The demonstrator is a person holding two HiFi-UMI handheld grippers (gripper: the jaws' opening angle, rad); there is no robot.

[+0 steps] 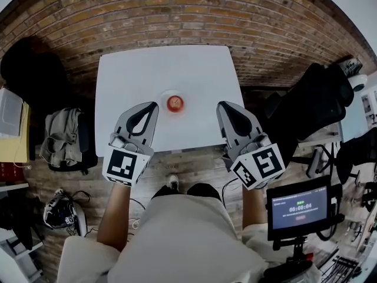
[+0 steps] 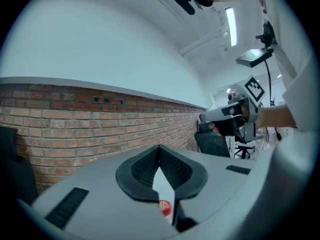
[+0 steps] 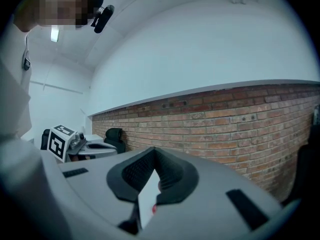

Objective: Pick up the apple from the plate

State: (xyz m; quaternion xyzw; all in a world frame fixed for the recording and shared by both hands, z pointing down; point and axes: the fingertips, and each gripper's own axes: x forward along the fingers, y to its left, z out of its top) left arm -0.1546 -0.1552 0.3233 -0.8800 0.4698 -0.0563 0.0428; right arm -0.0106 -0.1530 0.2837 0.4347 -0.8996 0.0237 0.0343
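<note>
Head view: apple (image 1: 175, 103) on plate (image 1: 165, 99), frame centre; left gripper (image 1: 155, 104) and right gripper (image 1: 220, 105) flanking, jaws pressed together, empty.

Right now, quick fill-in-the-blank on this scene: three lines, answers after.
The apple rests on a small ___ on the white table. The left gripper and right gripper both hold ___, jaws shut. Behind the table stands a ___ wall.
Missing: plate; nothing; brick.
</note>
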